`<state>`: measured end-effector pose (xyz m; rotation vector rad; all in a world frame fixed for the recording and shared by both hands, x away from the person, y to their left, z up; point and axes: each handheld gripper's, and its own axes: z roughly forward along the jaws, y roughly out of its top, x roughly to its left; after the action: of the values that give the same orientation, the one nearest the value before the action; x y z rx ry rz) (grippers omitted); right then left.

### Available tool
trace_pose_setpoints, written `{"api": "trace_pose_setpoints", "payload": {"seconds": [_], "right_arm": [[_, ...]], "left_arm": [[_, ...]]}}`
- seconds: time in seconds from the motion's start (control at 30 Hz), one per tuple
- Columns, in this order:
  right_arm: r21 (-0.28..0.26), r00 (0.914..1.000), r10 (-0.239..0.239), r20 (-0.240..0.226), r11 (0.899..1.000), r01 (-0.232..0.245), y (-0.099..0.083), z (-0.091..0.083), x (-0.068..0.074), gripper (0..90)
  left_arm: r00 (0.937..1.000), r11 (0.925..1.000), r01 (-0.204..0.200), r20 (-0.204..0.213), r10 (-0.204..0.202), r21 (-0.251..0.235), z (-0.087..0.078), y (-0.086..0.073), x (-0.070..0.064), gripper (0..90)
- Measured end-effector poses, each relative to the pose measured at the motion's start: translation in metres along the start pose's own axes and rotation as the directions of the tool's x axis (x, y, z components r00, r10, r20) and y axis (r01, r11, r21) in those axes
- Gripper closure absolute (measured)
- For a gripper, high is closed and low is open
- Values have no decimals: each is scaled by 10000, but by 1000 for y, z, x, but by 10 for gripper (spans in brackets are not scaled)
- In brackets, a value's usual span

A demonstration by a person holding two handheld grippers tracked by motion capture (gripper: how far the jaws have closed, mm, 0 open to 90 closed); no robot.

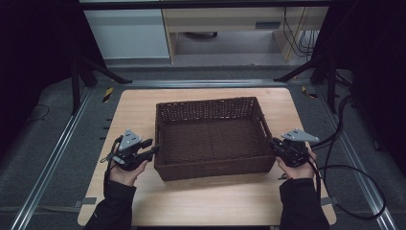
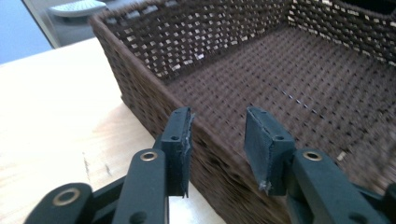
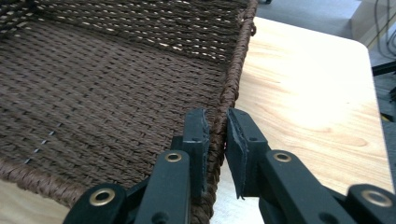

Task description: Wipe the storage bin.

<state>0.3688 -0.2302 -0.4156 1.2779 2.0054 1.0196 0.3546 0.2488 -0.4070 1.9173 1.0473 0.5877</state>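
Left gripper (image 1: pixel 154 149) jaws apart; right gripper (image 1: pixel 273 142) jaws nearly closed.

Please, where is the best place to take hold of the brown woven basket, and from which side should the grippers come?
Probably the thin upright side walls of the basket, near the corners closest to the person, one jaw inside and one outside. The right gripper already pinches its rim so; the left gripper straddles its wall, jaws apart. Two opposite holds suit a wide, shallow basket.

Table (image 1: pixel 143 108): you have a light wood top with rounded corners, filling the middle of the frame.
Basket (image 1: pixel 210 167): your dark brown woven basket sits on it, centre frame, open side up, nothing inside.
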Motion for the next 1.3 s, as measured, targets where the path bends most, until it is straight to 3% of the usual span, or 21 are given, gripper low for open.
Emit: {"api": "trace_pose_setpoints", "payload": {"seconds": [0.07, 0.17, 0.27, 0.4, 0.6, 0.7, 0.8, 0.9, 1.0, 1.3], "right_arm": [[-37, 10000, 4, 99, 10000, -4, 1, 3, -2, 789], [-71, 9999, 78, 138, 9999, -77, 2, 5, -3, 788], [-140, 9996, 50, 288, 9999, -46, 1, 3, -3, 708], [-222, 9997, 149, 216, 9997, -144, 0, -3, -4, 676], [168, 9993, 295, 215, 9994, -299, -1, 0, -4, 796], [242, 9992, 169, 367, 9995, -178, 1, 3, -4, 807], [202, 9990, 158, 428, 9997, -167, 3, 7, -7, 810], [116, 9986, 247, 469, 9996, -253, 4, 11, -10, 810], [48, 9985, 235, 495, 9997, -238, 5, 11, -10, 801], [-586, 9978, 595, 281, 9966, -578, 9, -3, -7, 442]], "left_arm": [[10000, 9999, 29, -20, -29, 142, 6, 0, 3, 602], [9995, 9997, 141, 273, -146, 180, 13, 0, 4, 621], [9999, 9998, 6, 133, -9, 196, 13, -1, 2, 645], [9998, 9998, 41, 194, -45, 203, 11, -1, 0, 668], [9996, 9997, -13, 289, 6, 259, 4, -4, -7, 662], [9994, 9996, -212, 285, 206, 200, 2, -2, -7, 663], [9999, 10000, 46, 157, -47, 15, 4, 1, -1, 651], [9997, 9998, 146, 194, -149, 143, 12, 1, 2, 632], [10000, 9998, 32, 50, -33, 209, 14, 1, 0, 636], [9999, 9999, -61, 134, 59, 149, 6, -3, -11, 645]]}}
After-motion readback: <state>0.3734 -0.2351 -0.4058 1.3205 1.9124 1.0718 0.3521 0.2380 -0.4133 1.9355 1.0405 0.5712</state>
